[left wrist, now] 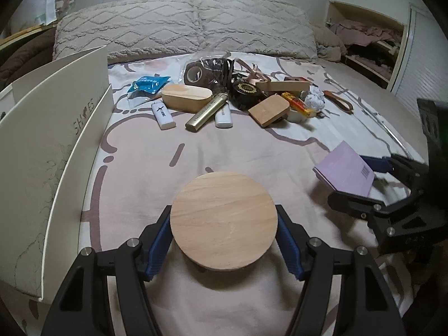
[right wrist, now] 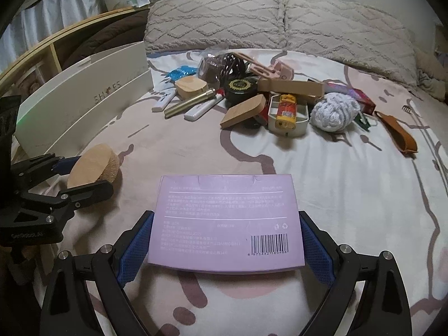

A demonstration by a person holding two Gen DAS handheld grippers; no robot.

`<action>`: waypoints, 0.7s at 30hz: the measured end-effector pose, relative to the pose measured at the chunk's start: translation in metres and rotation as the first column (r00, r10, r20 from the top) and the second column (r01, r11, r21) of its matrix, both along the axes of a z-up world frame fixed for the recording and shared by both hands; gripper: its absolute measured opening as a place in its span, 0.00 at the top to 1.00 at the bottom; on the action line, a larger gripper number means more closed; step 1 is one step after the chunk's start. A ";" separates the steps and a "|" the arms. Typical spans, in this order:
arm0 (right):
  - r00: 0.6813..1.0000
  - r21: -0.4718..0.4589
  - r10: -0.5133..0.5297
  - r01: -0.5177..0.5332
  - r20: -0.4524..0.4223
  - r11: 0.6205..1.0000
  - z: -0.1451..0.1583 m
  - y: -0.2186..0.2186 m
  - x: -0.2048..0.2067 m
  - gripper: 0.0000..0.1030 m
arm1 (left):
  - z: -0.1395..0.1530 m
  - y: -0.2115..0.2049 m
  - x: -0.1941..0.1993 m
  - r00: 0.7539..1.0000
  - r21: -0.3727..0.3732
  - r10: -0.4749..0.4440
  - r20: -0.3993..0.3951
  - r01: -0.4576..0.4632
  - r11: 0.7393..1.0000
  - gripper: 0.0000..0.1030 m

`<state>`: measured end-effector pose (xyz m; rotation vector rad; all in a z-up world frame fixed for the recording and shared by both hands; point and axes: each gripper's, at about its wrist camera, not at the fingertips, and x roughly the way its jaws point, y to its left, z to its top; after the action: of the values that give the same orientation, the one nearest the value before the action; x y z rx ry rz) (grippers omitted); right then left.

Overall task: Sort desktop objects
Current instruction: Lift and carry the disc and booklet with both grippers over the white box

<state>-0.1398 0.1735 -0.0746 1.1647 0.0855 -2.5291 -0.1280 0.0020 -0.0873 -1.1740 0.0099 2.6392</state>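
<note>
While the left gripper [left wrist: 224,240] clamps a round wooden disc [left wrist: 224,219] by its edge between blue pads [left wrist: 159,240], the right gripper [right wrist: 225,240] grips a flat lilac box [right wrist: 228,221] the same way, its barcoded face turned up. Both are held above the patterned bedsheet [right wrist: 350,196], on the near side of the heap of small objects, with a stretch of bare sheet between them and the heap. From the right wrist view the disc [right wrist: 89,166] shows tilted, just in front of the white shoe box [right wrist: 84,103], which stands at the heap's left. In the heap lie an oval wooden box [left wrist: 186,96], two white lighters [left wrist: 163,116], a gold tube [left wrist: 207,109] between them, a black round tin [left wrist: 246,91], a wooden wedge [left wrist: 268,110], a long wooden block [right wrist: 291,88], and a yellow lighter [right wrist: 286,110] in a white tray [right wrist: 301,124]. A ball of white yarn [right wrist: 334,112] sits just right of the tray, and a brown leather strap [right wrist: 397,131] lies further right. Two textured pillows [left wrist: 184,28] lie behind the heap.
</note>
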 end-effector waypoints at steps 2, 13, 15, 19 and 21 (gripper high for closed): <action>1.000 0.013 -0.010 0.010 -0.006 1.000 0.002 0.000 0.004 0.06 | 0.005 0.001 0.002 1.000 0.017 0.000 -0.005 0.000 1.000 0.34; 0.997 -0.044 -0.071 0.070 -0.015 0.997 0.022 0.015 0.011 0.06 | 0.045 0.014 0.000 0.996 -0.020 -0.024 -0.088 0.022 1.000 0.34; 0.997 -0.060 -0.081 0.080 -0.018 0.995 0.028 0.018 0.008 0.06 | 0.054 0.014 -0.004 0.994 -0.024 -0.026 -0.107 0.024 0.999 0.34; 0.996 -0.068 -0.082 0.080 -0.031 0.994 0.046 0.019 -0.001 0.06 | 0.073 0.018 -0.015 0.990 -0.033 -0.040 -0.138 0.035 0.999 0.34; 0.996 -0.069 -0.080 0.077 -0.049 0.995 0.058 0.018 -0.006 0.06 | 0.084 0.019 -0.022 0.986 -0.031 -0.036 -0.161 0.032 0.999 0.34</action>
<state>-0.1458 0.1913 -0.0170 1.0974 -0.0322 -2.6096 -0.1495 0.0207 -0.0034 -0.9558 0.0968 2.7047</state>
